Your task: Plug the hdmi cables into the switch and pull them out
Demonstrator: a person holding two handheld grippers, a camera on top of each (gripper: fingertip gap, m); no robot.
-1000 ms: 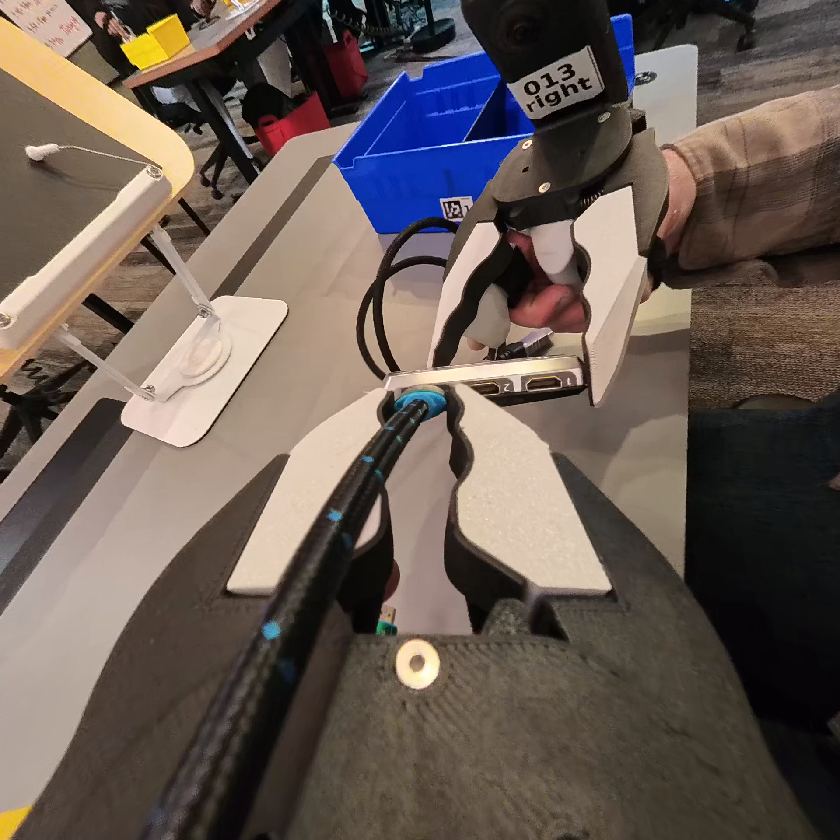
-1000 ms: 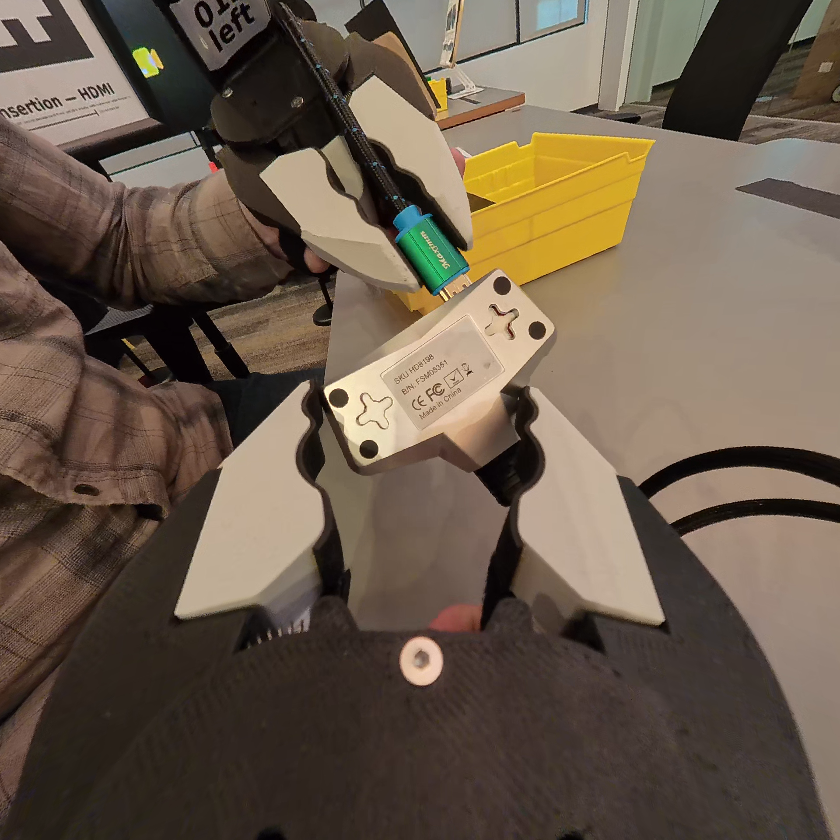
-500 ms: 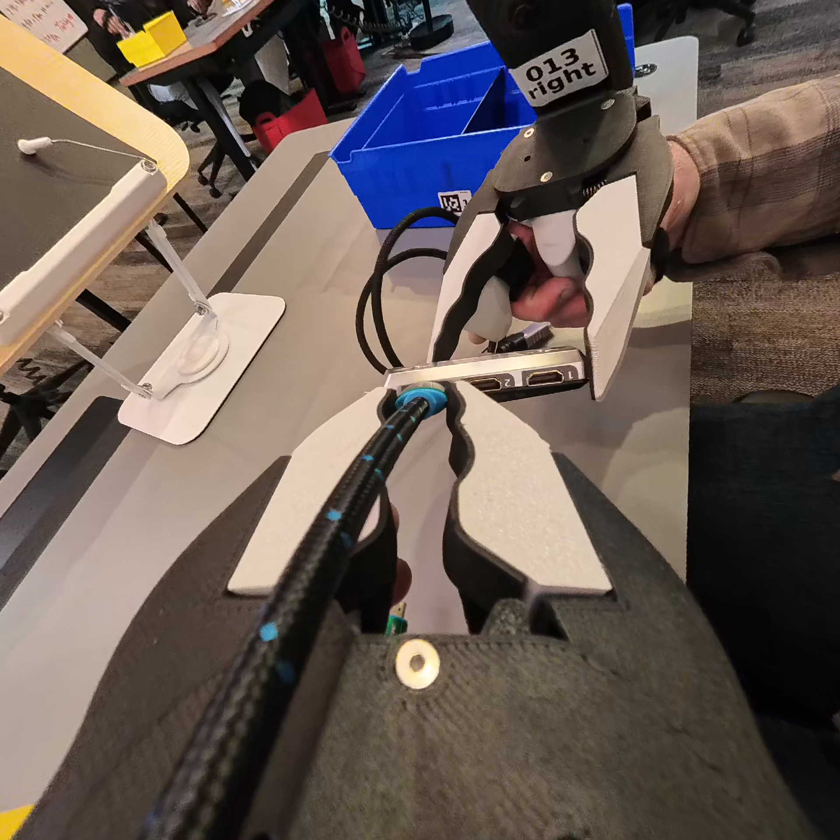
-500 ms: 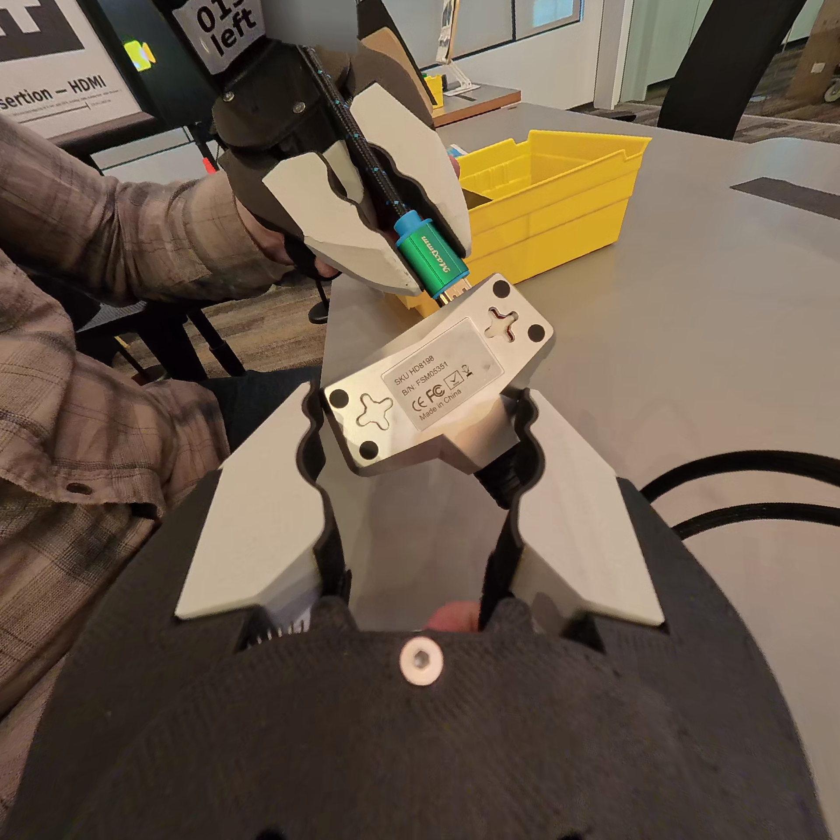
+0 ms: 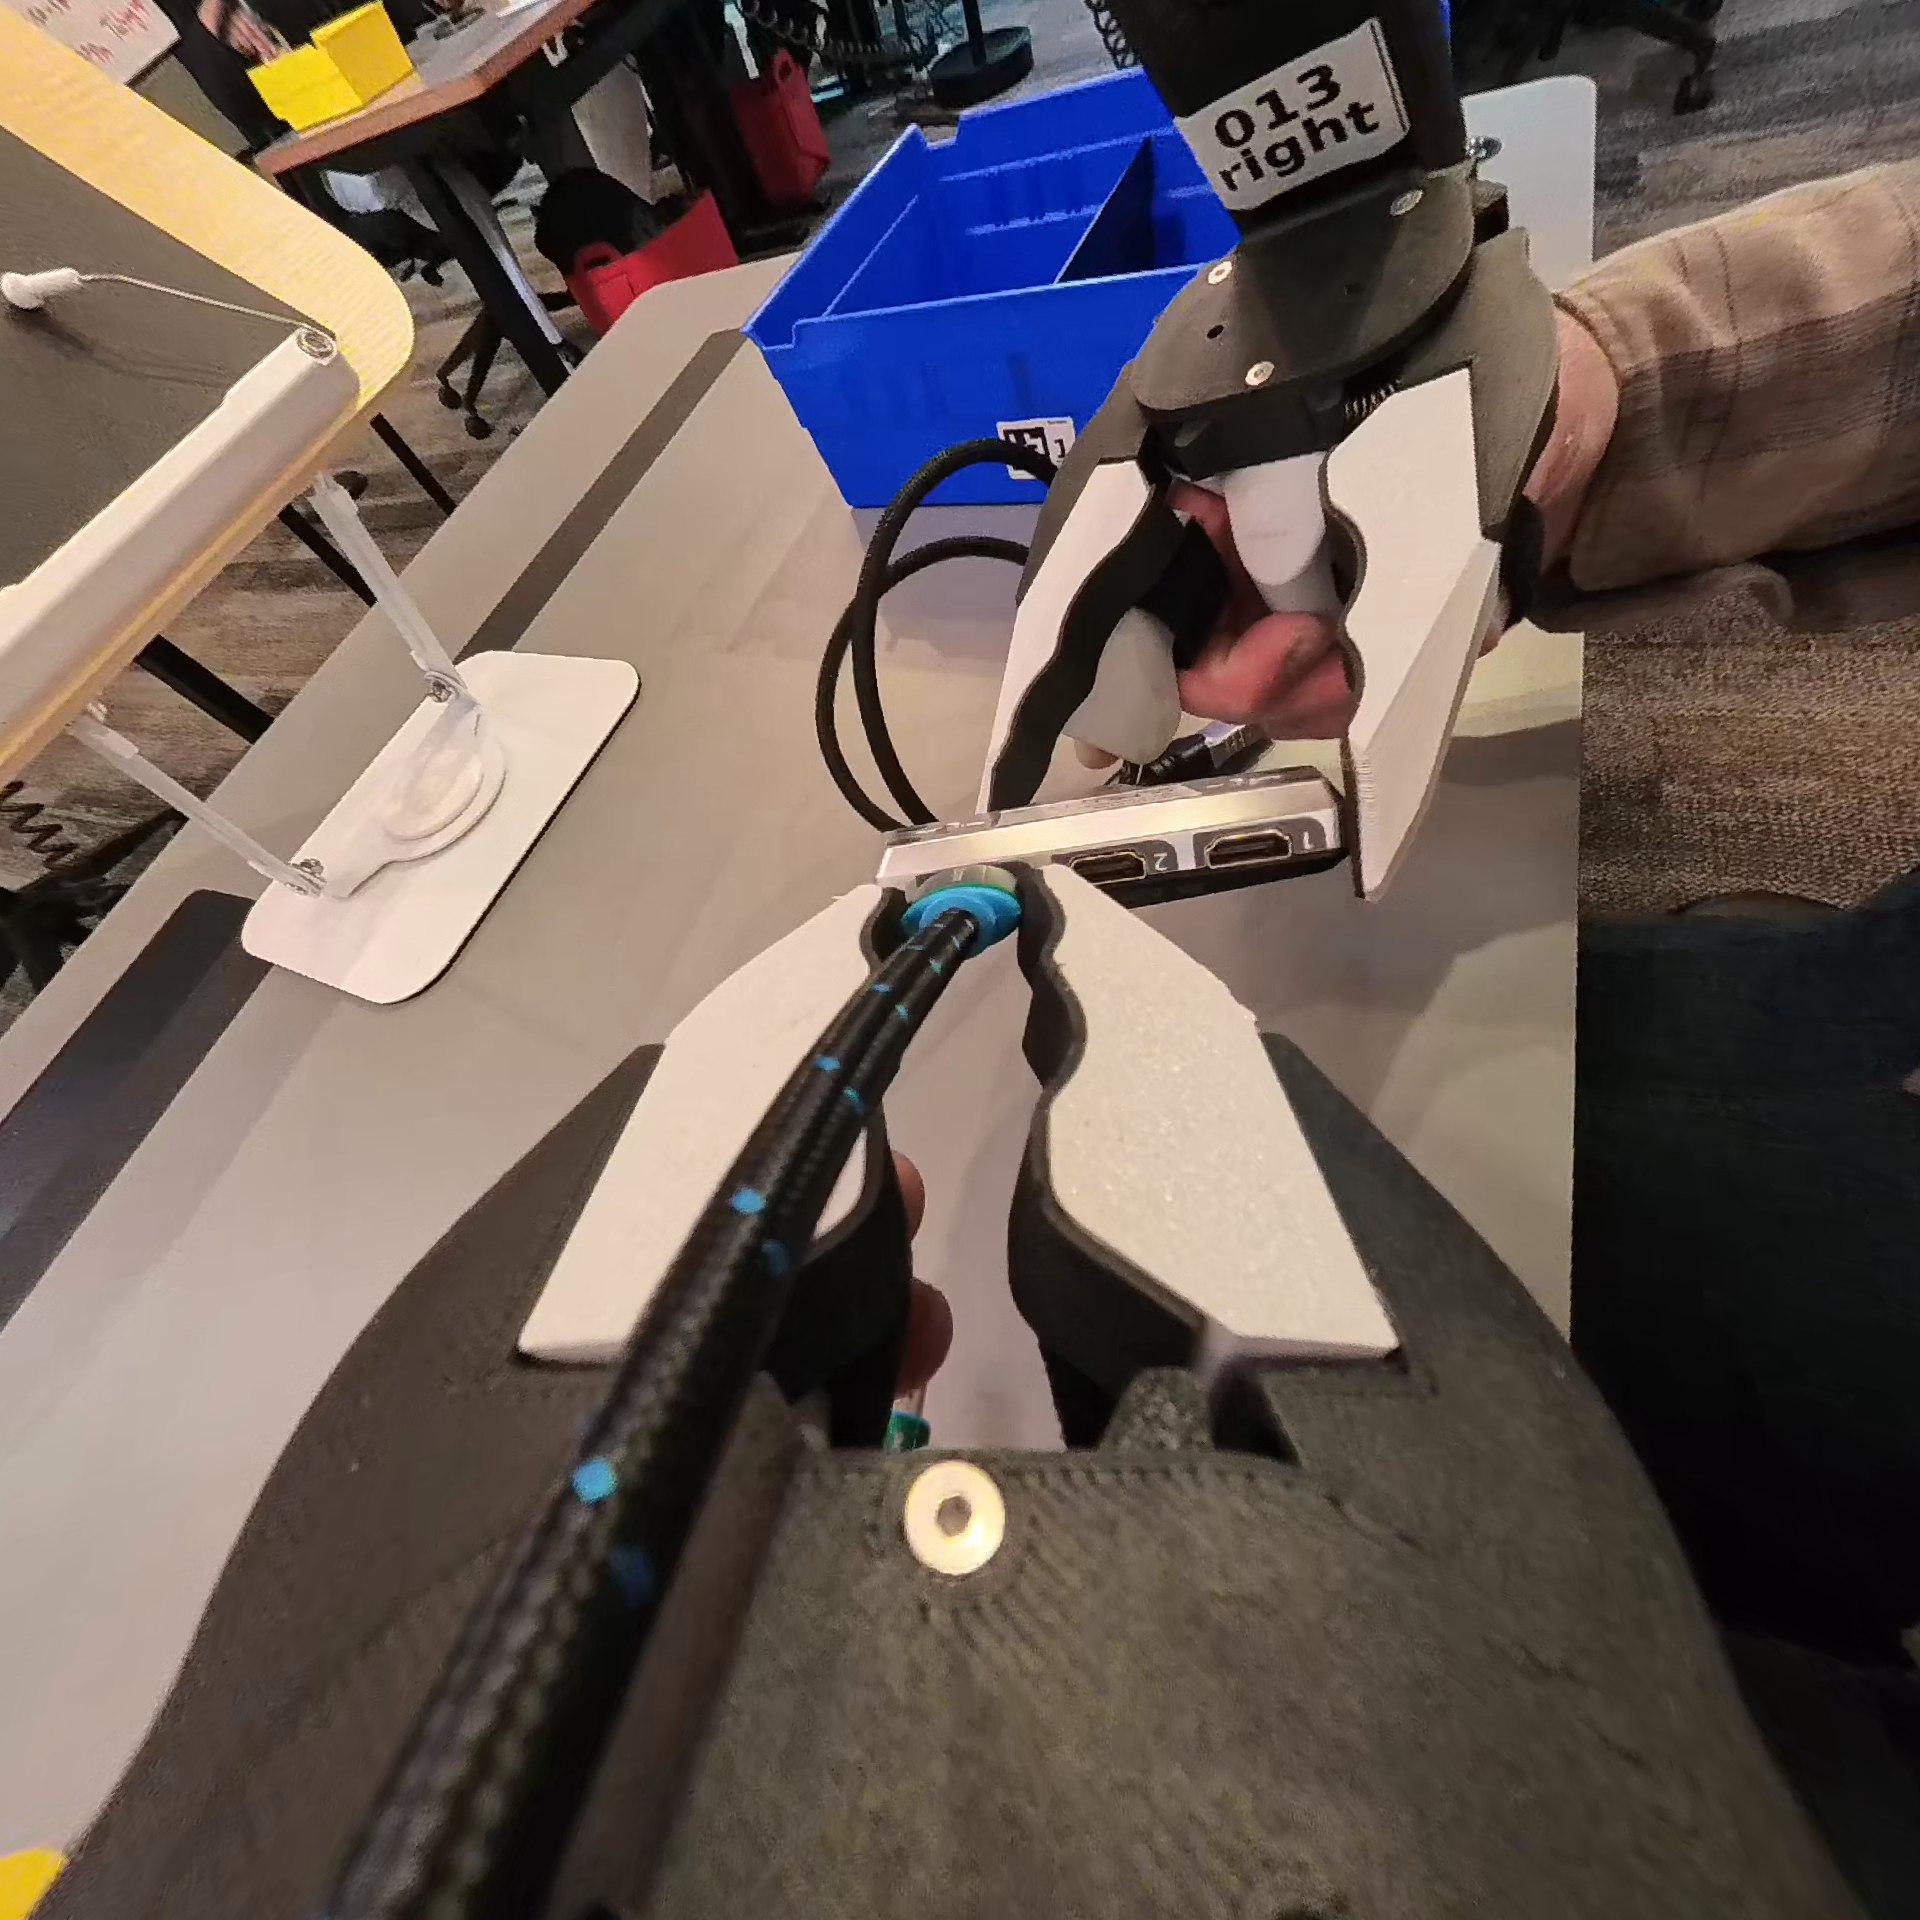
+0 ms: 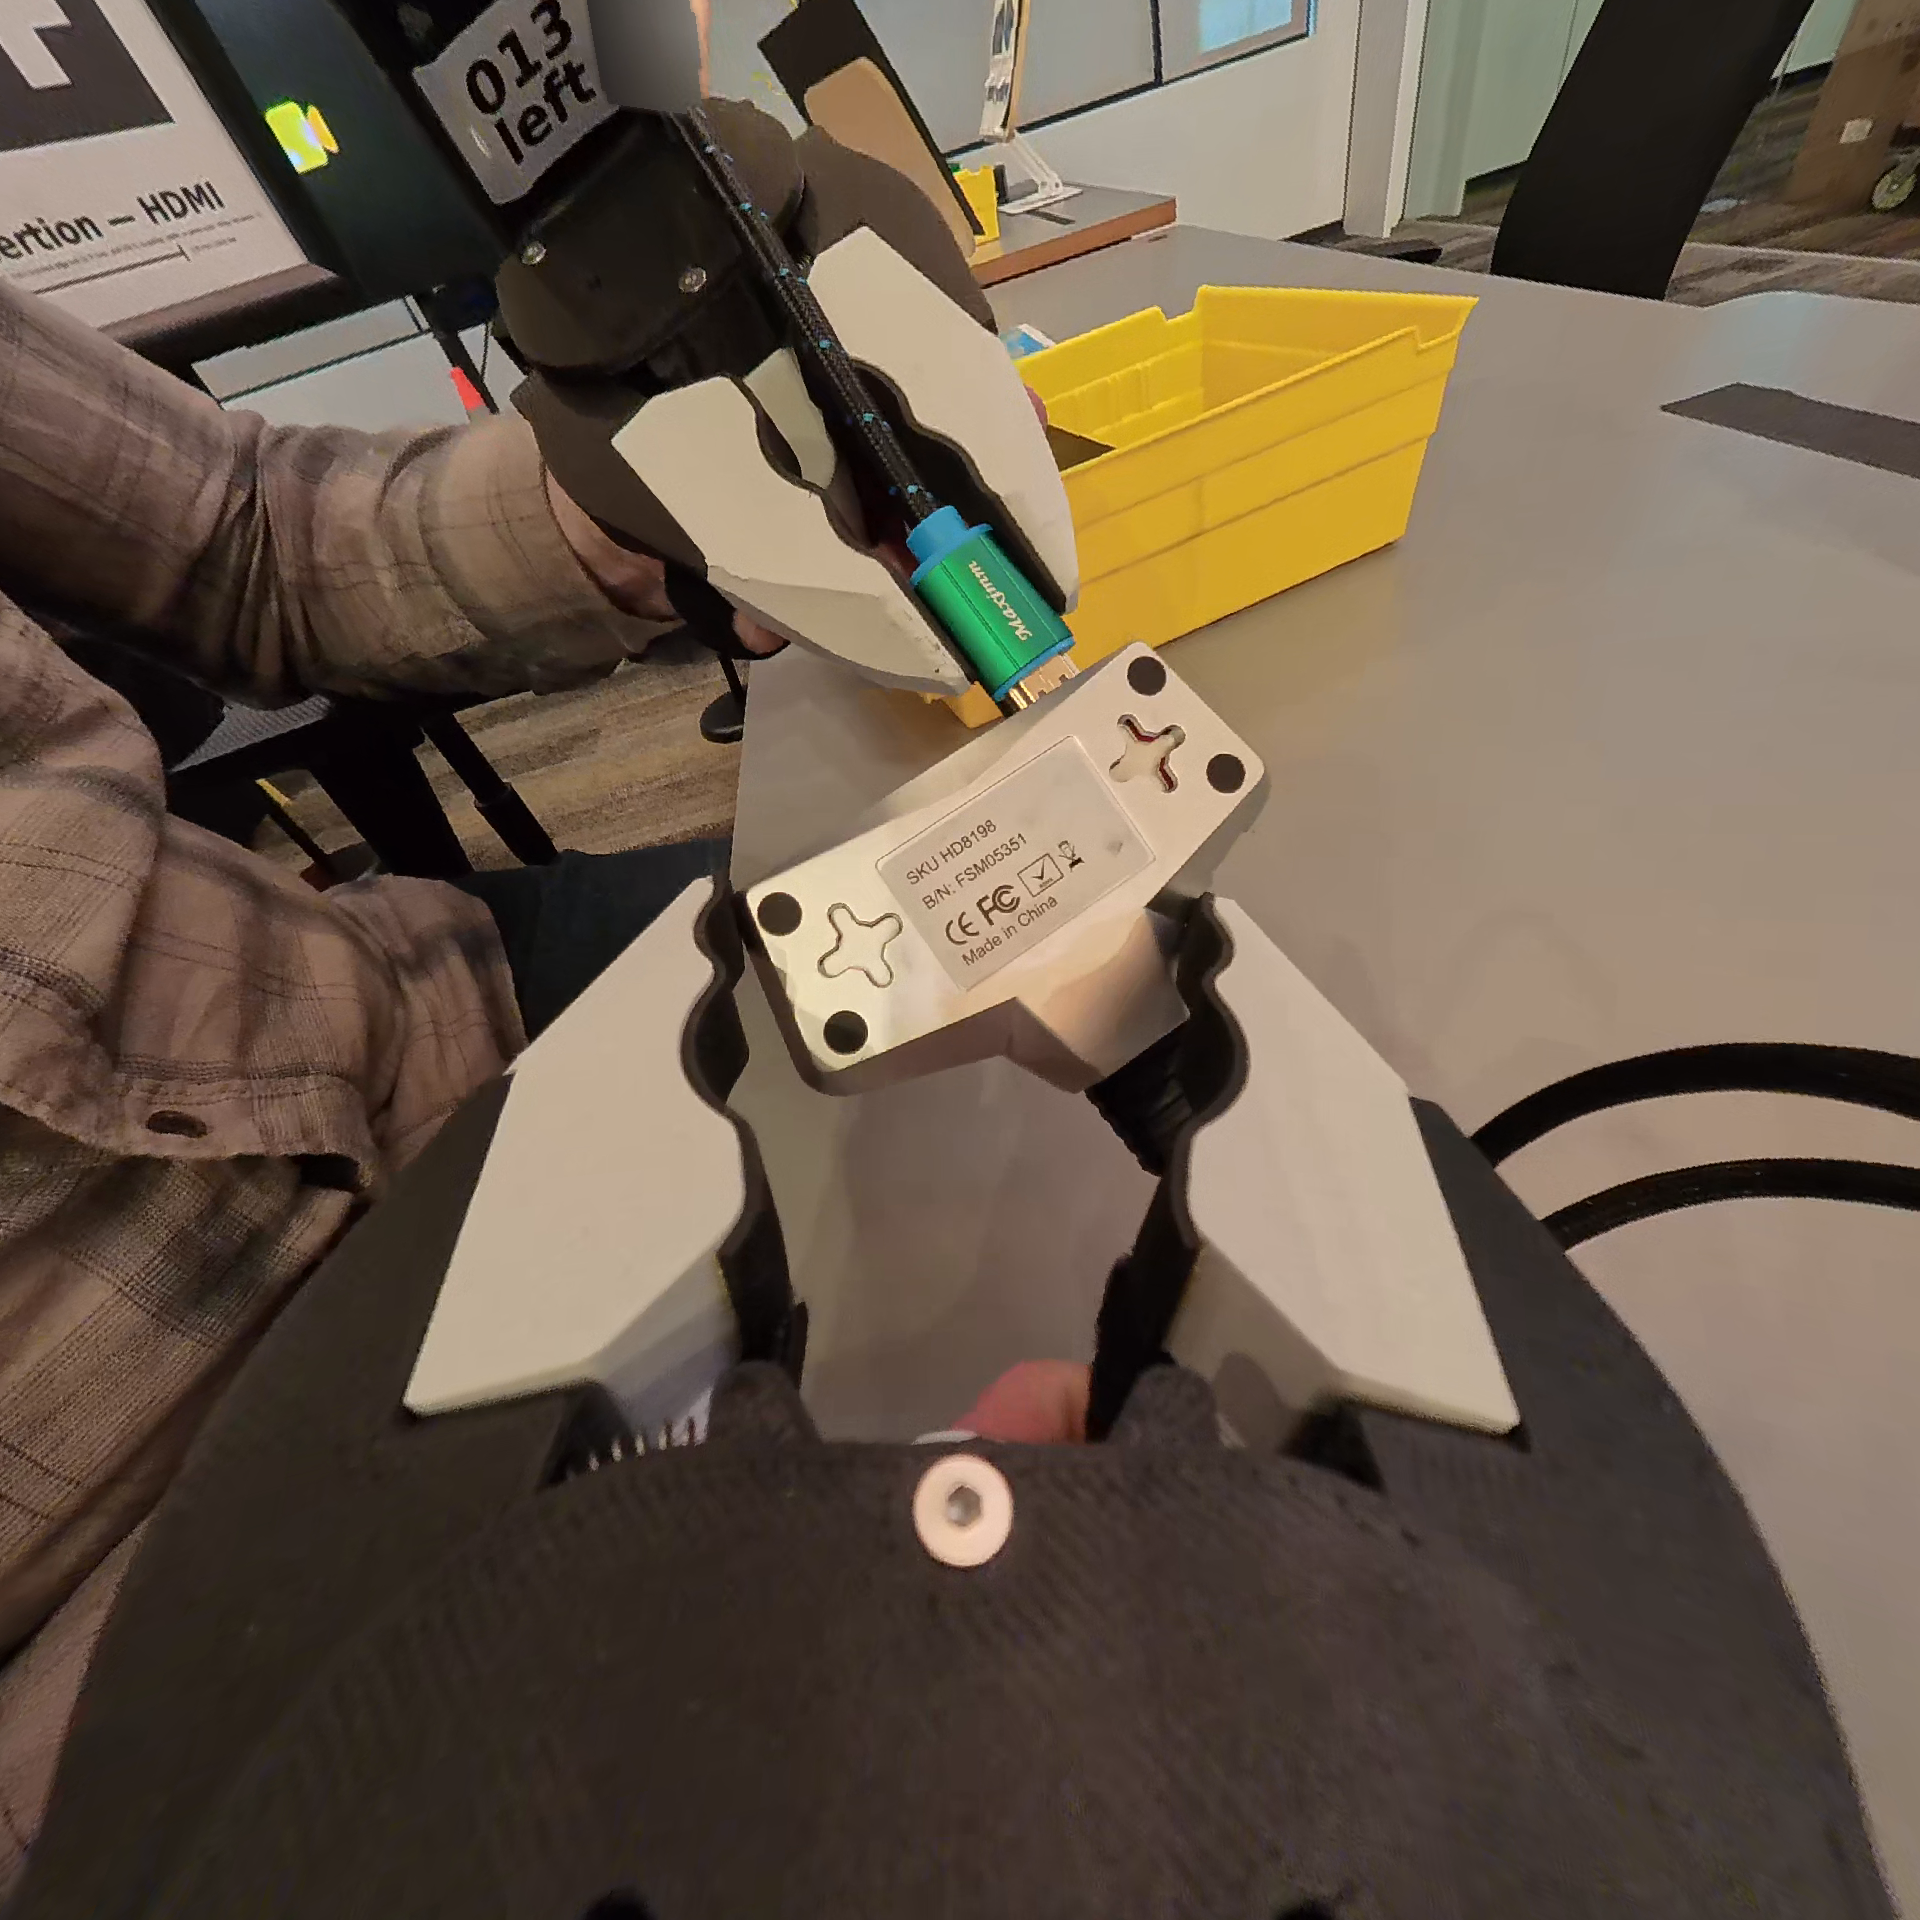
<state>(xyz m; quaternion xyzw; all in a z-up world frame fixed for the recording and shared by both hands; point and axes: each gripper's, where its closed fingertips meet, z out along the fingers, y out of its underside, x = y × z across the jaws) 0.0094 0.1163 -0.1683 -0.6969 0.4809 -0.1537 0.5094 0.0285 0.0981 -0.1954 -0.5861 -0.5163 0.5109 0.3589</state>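
My left gripper [image 5: 951, 904] is shut on the green HDMI plug [image 6: 985, 620] of a black braided cable [image 5: 821, 1101] with blue flecks. The plug's metal tip sits at the leftmost port of the silver switch [image 5: 1117, 836], partly inserted. My right gripper [image 6: 961, 940] is shut on the switch [image 6: 997, 894], holding it above the table with its labelled underside facing the right wrist camera. Two free ports [image 5: 1242, 850] show on the switch's front edge. The left gripper also shows in the right wrist view [image 6: 997, 665], and the right gripper in the left wrist view [image 5: 1174, 831].
A blue bin [image 5: 935, 343] stands at the far end of the grey table [image 5: 665, 727], a yellow bin [image 6: 1247, 468] to the other side. The switch's black cable [image 5: 862, 644] loops on the table. A white stand base [image 5: 447, 831] sits at the left. A person's plaid sleeve [image 6: 208, 623] is close. About 5 cm separates my left fingertips from my right.
Both grippers have kept their hold. The plug and the switch have stayed together, with only a slight shift of the two hands; the plug tip still shows a little metal outside the port.
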